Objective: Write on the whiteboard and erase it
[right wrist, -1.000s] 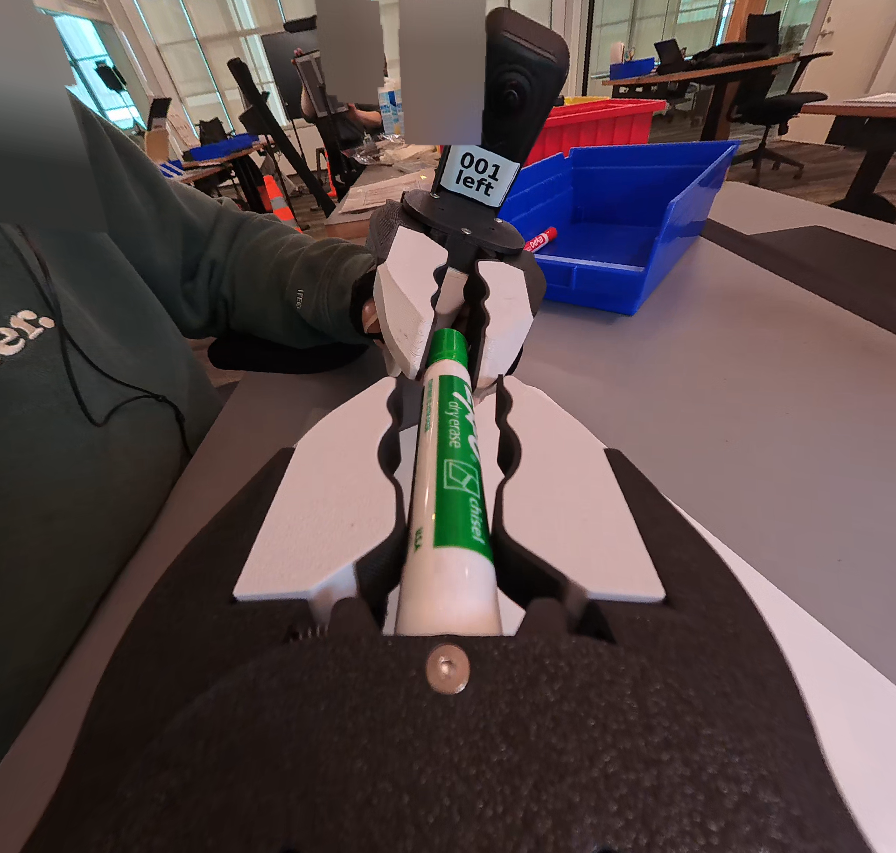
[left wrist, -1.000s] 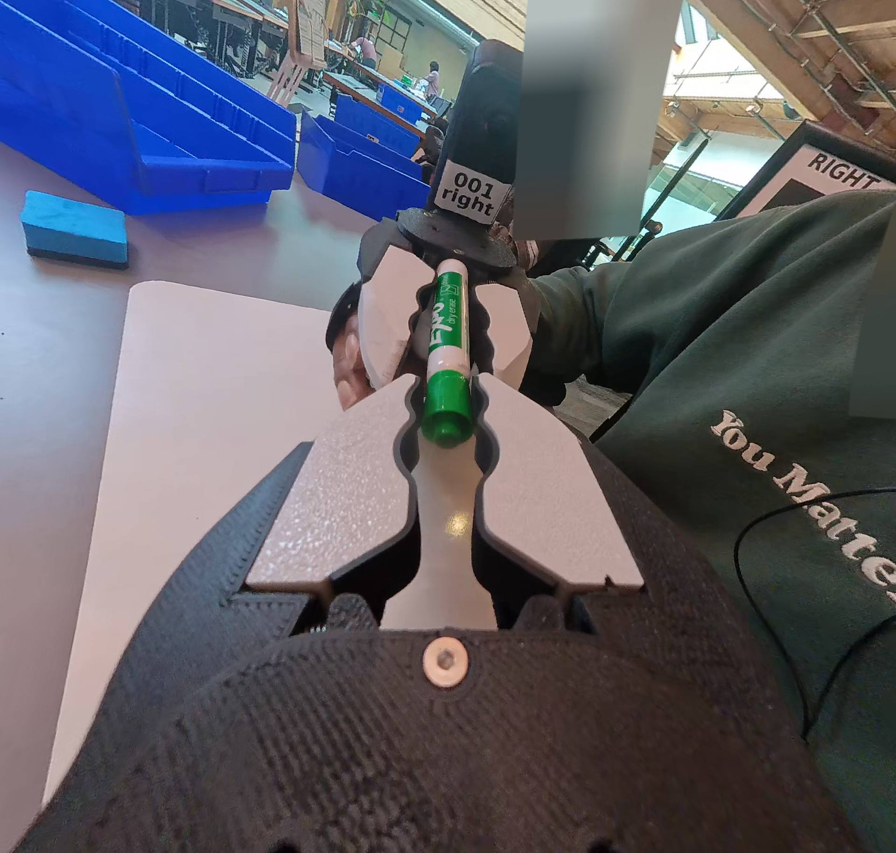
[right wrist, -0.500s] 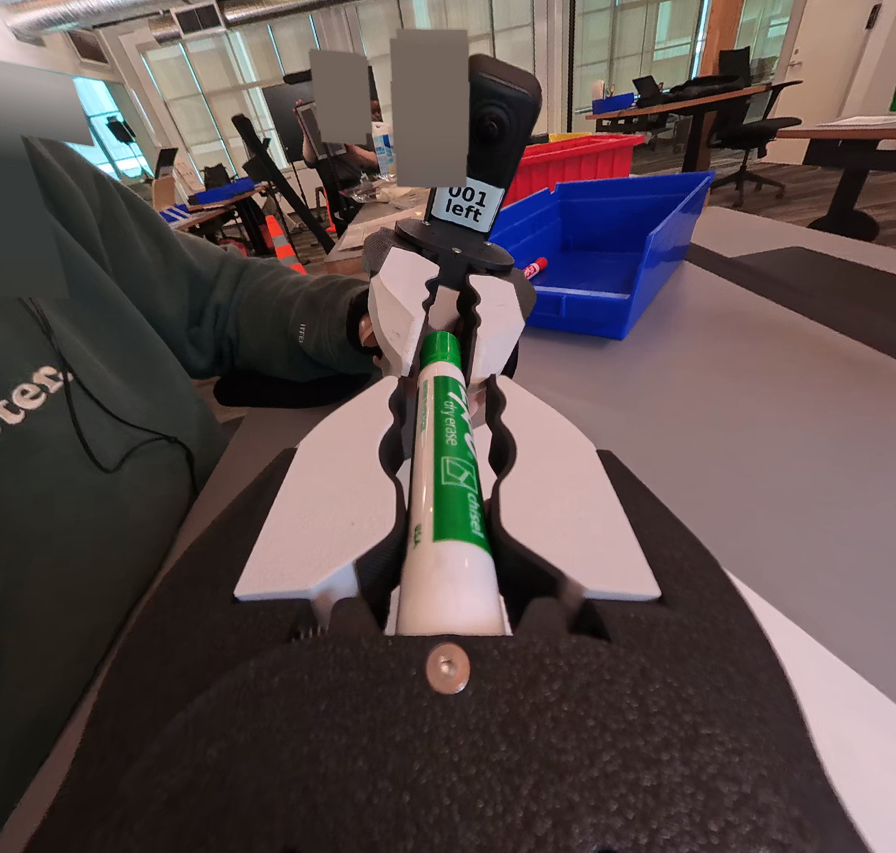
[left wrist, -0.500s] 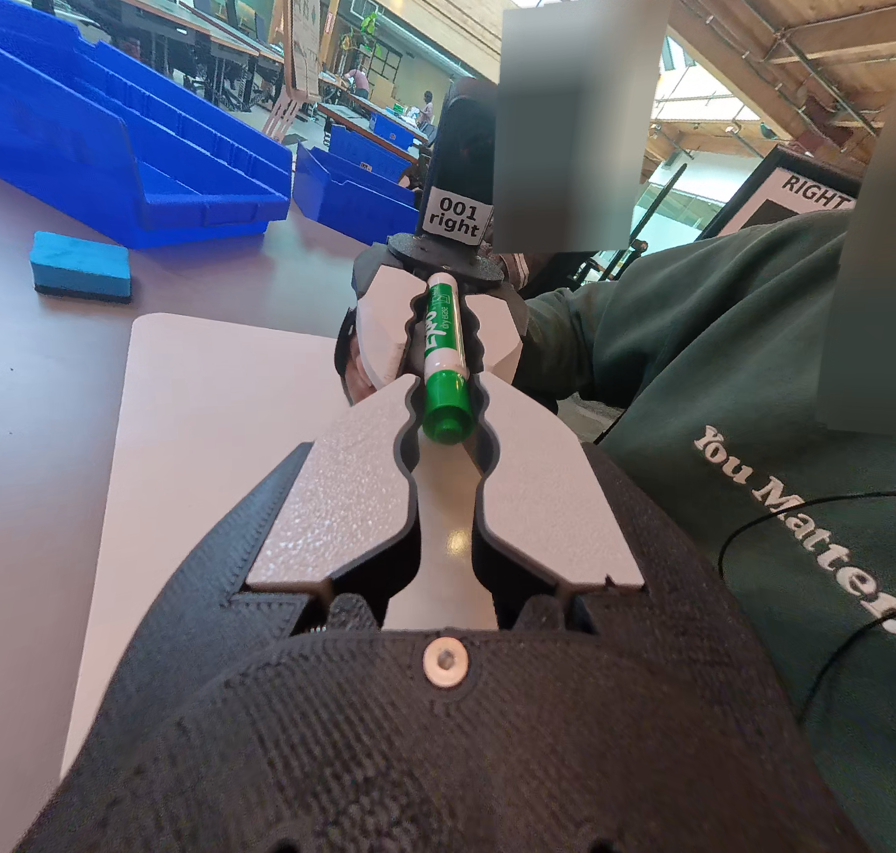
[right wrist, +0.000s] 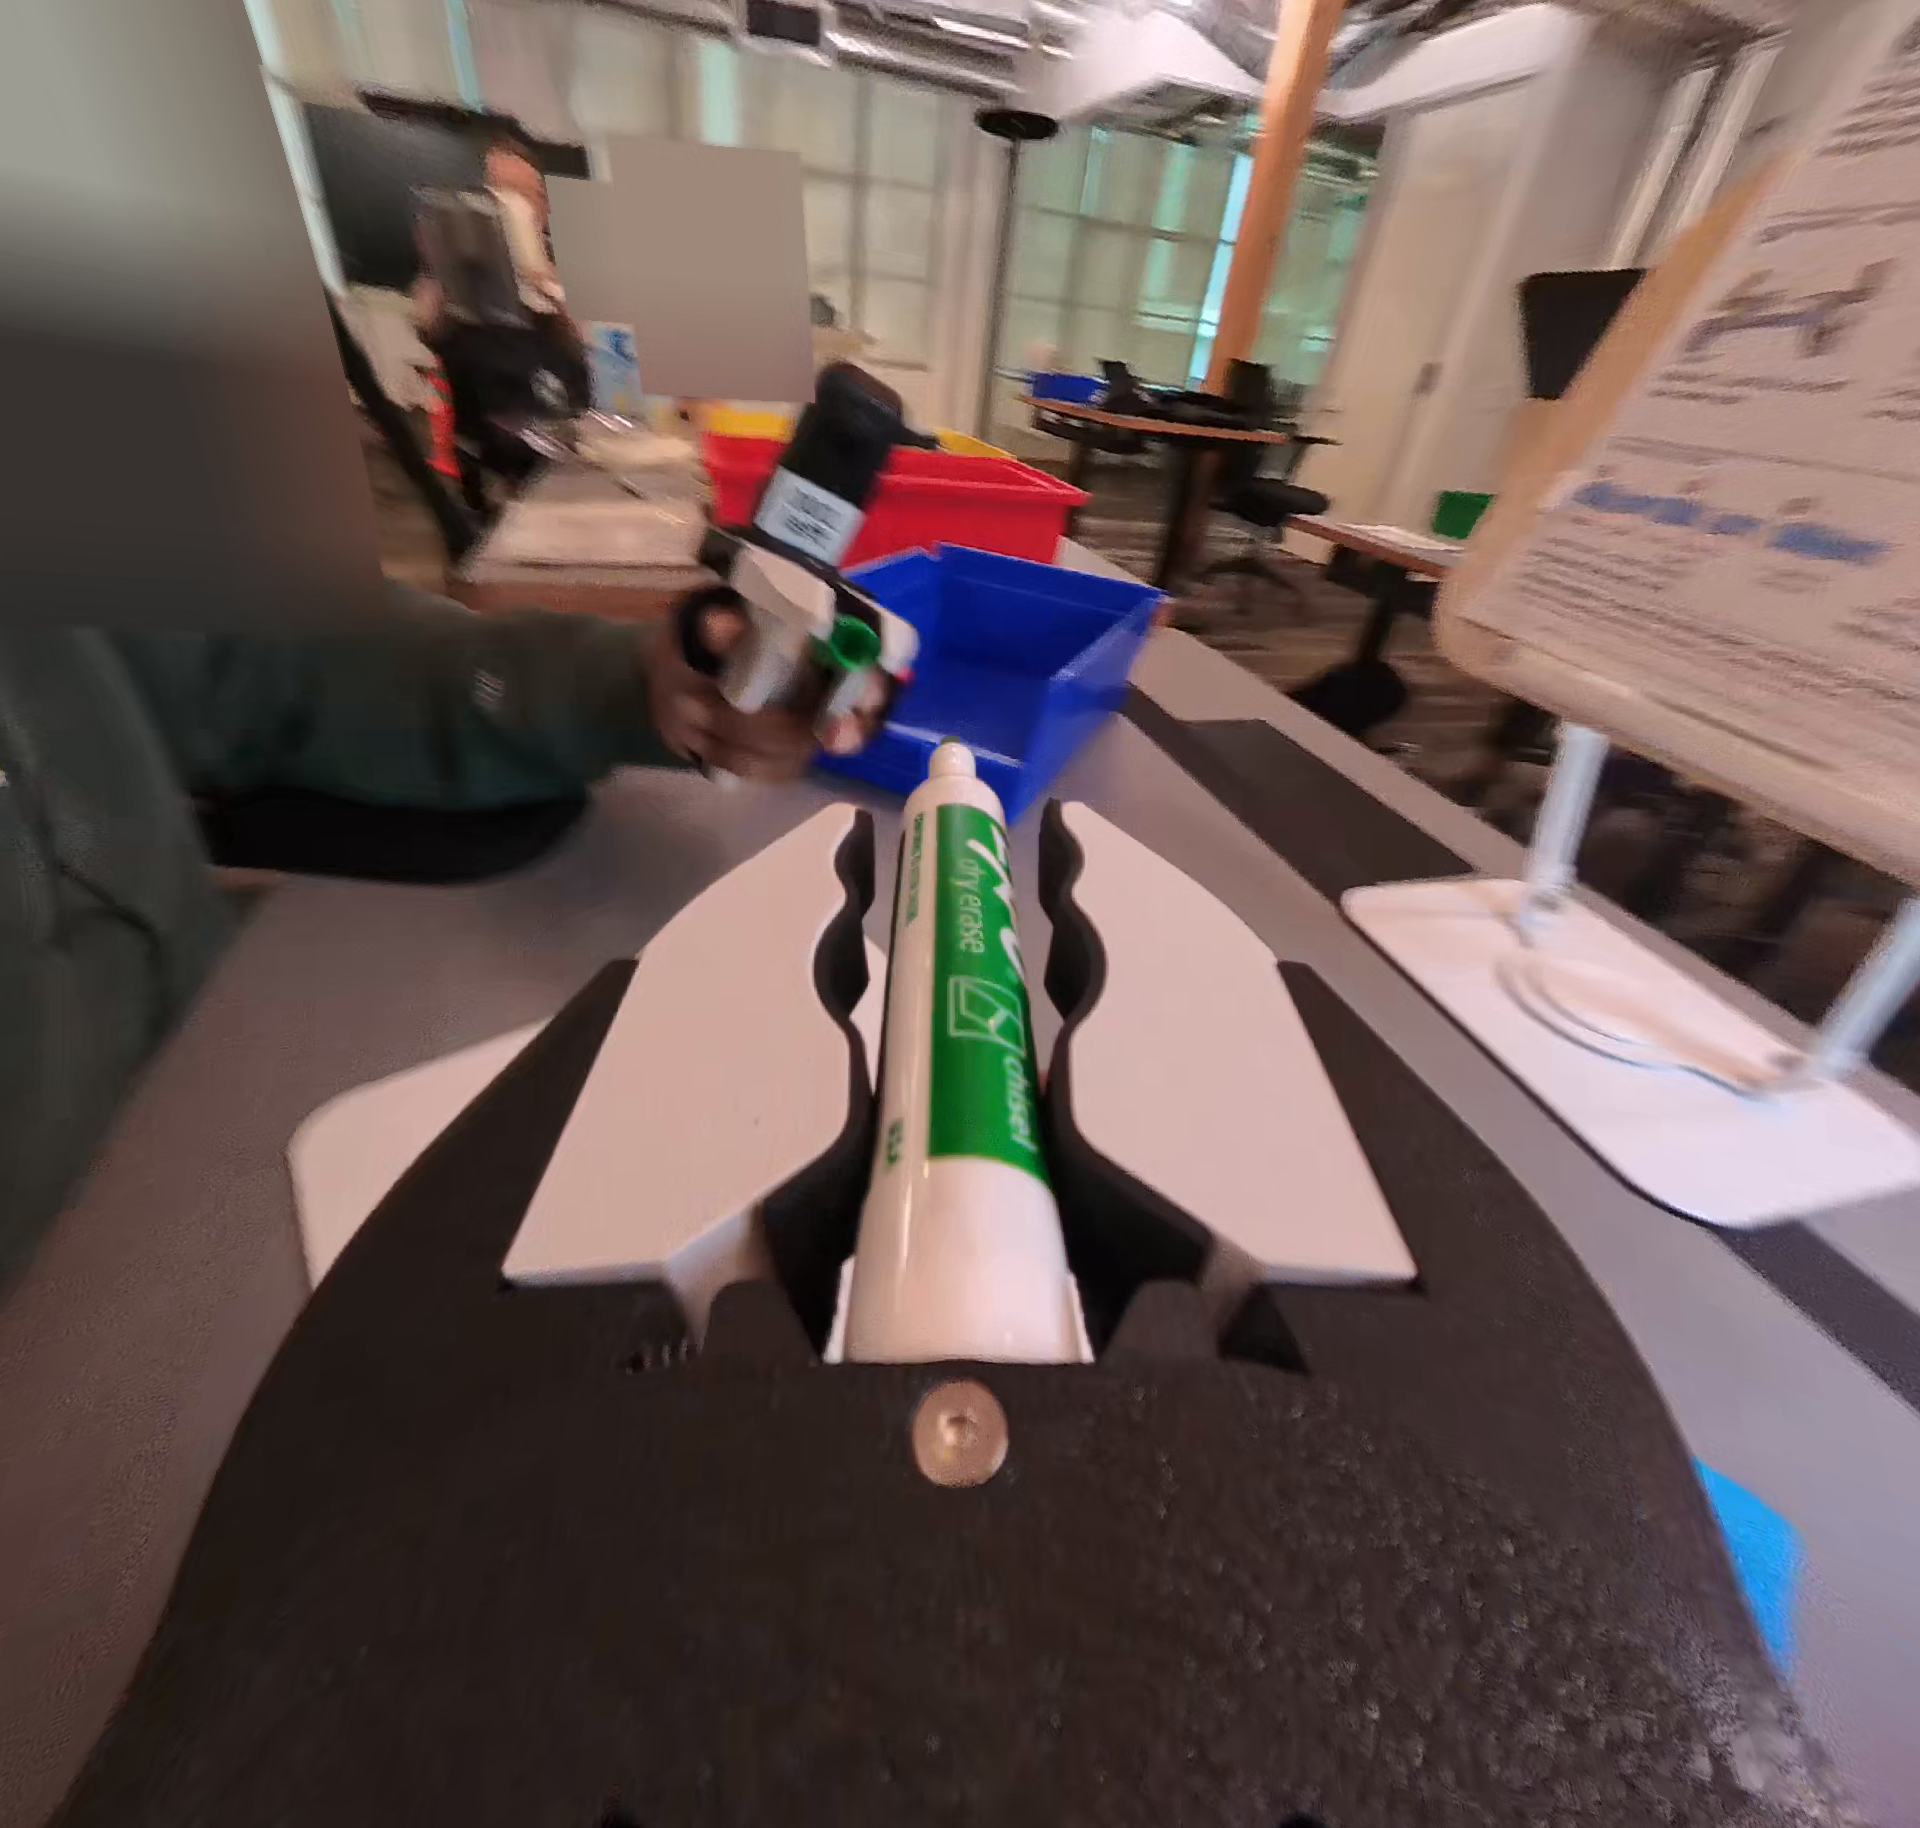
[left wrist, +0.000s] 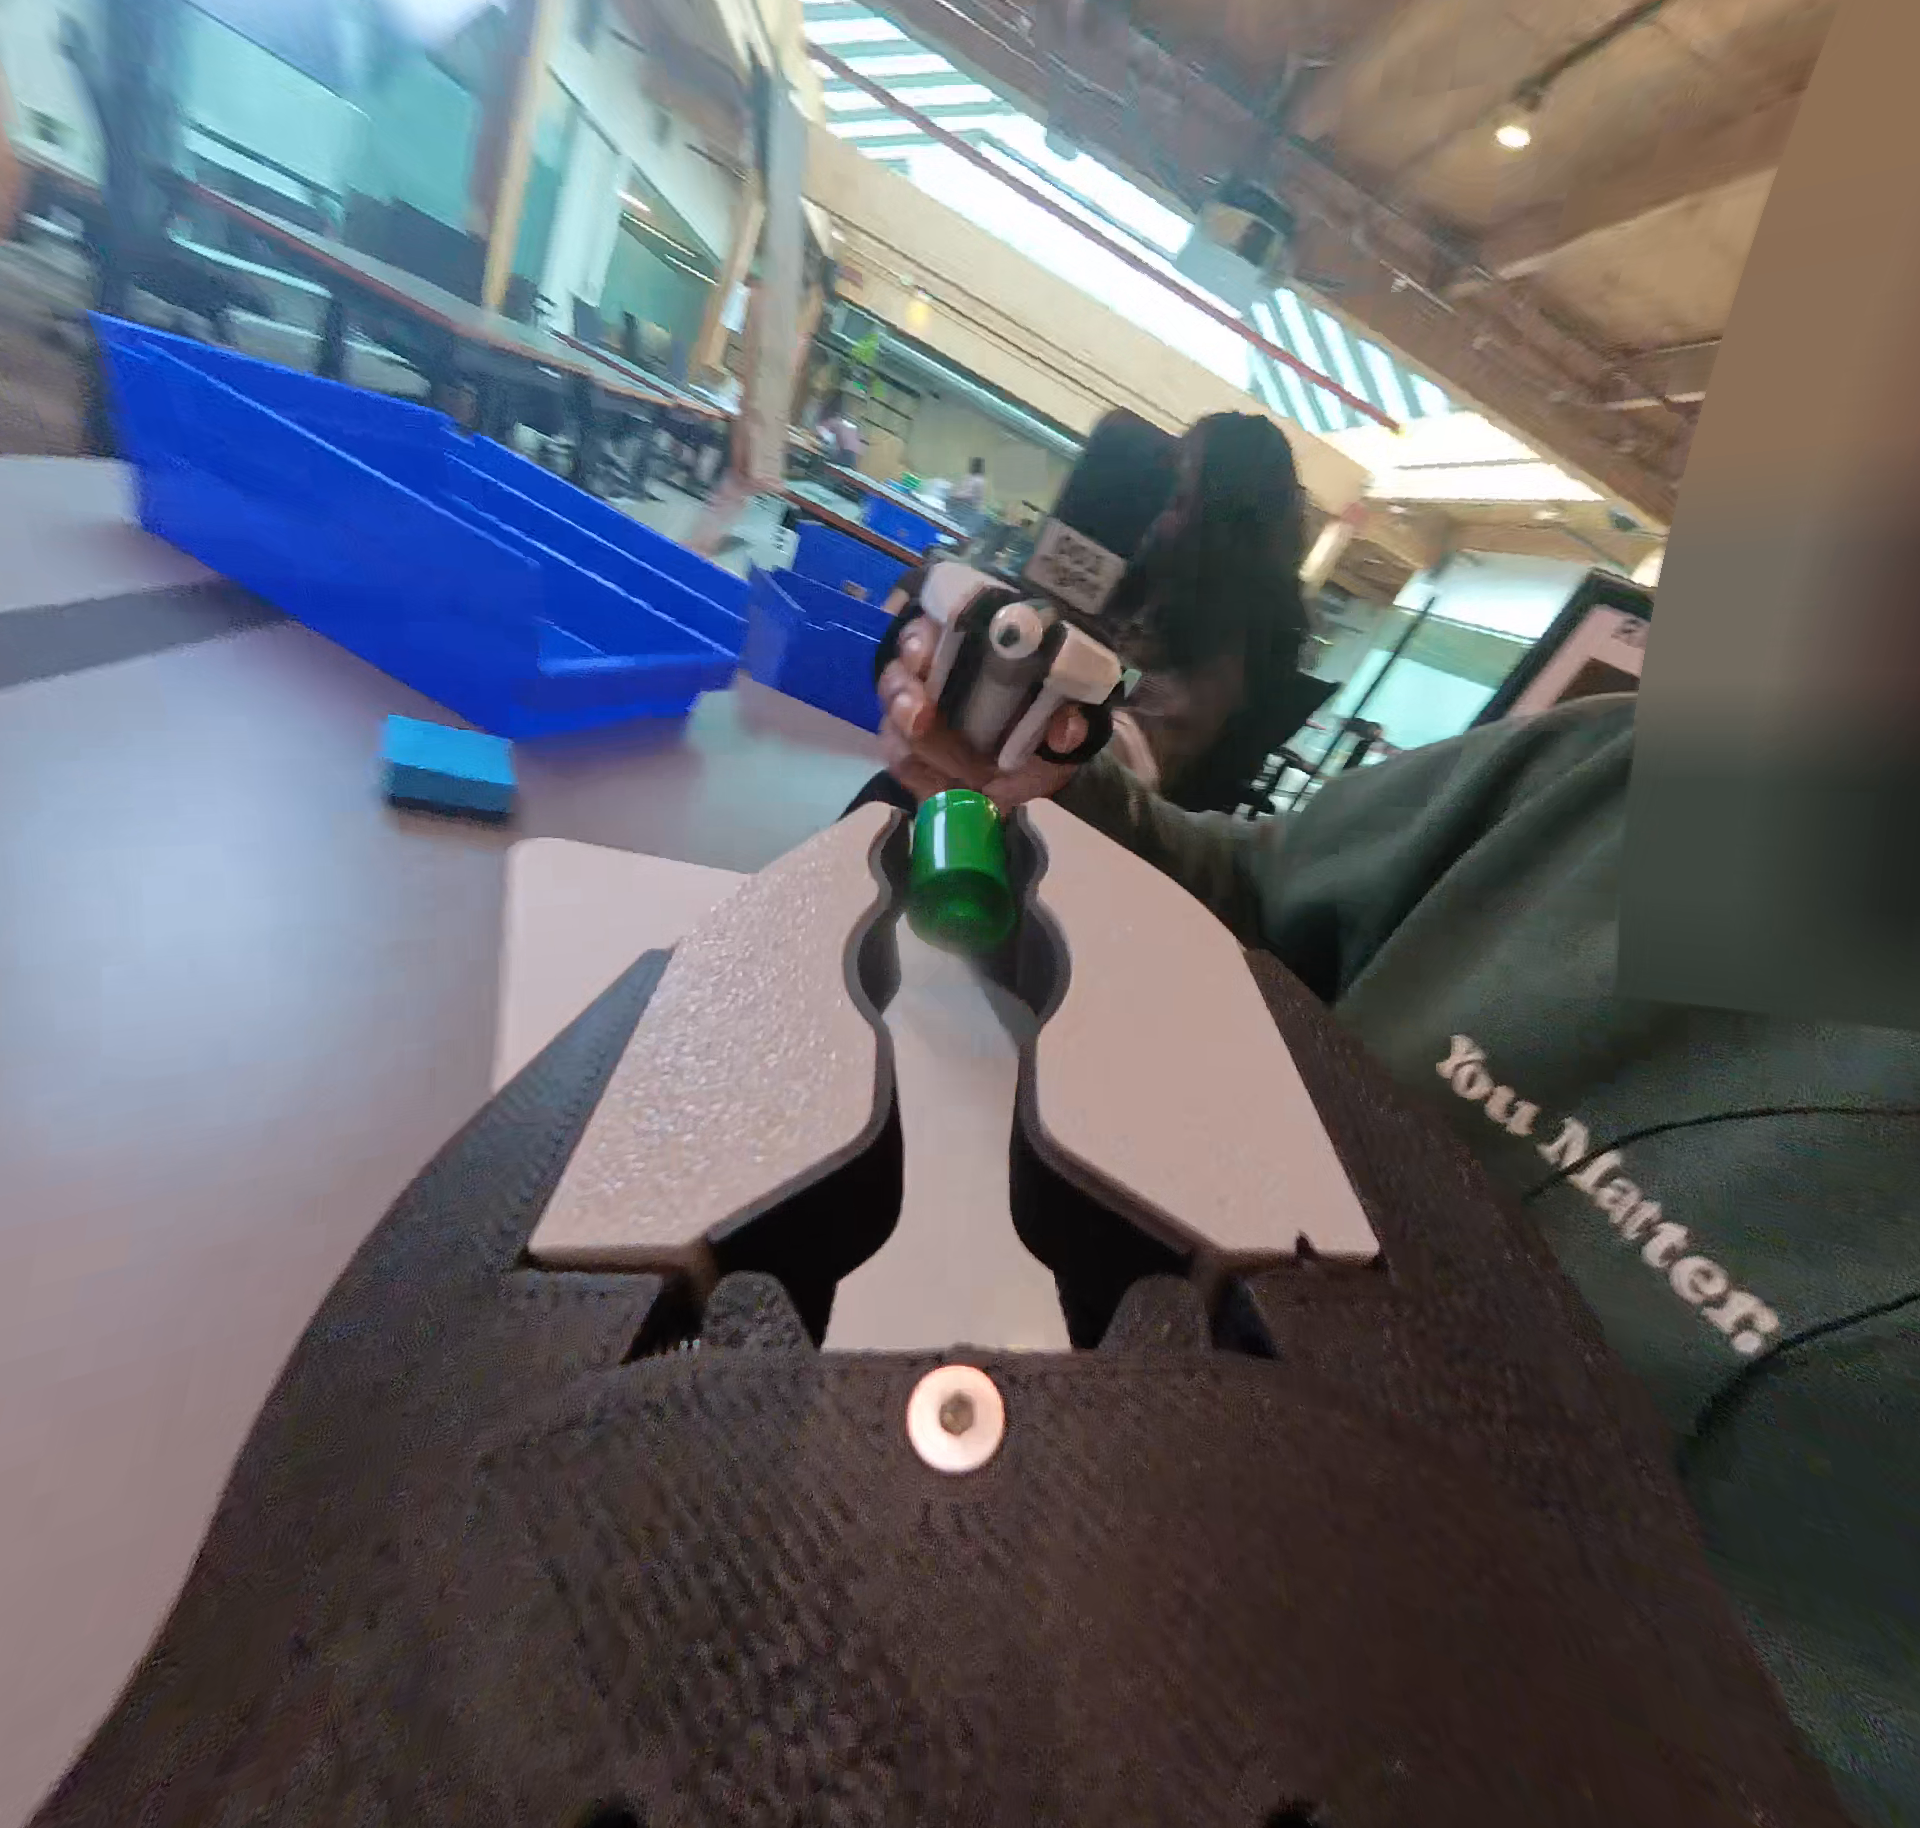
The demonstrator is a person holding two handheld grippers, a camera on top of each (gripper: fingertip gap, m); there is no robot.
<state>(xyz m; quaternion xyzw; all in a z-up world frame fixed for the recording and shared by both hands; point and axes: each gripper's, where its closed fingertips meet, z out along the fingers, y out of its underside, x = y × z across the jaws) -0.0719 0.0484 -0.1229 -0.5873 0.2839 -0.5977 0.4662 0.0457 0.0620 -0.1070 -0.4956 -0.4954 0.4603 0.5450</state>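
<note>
The green cap (left wrist: 958, 880) has come off the marker (right wrist: 961, 1051), and the two grippers have drawn well apart. The left gripper (left wrist: 961, 843) is clamped on the cap; the right gripper (right wrist: 951, 833) is clamped on the marker barrel, bare tip forward. Whiteboard (left wrist: 592, 937) lies beneath on the table (left wrist: 208, 947); the blue eraser (left wrist: 449, 767) sits beyond it, before blue bins (left wrist: 416, 573).
</note>
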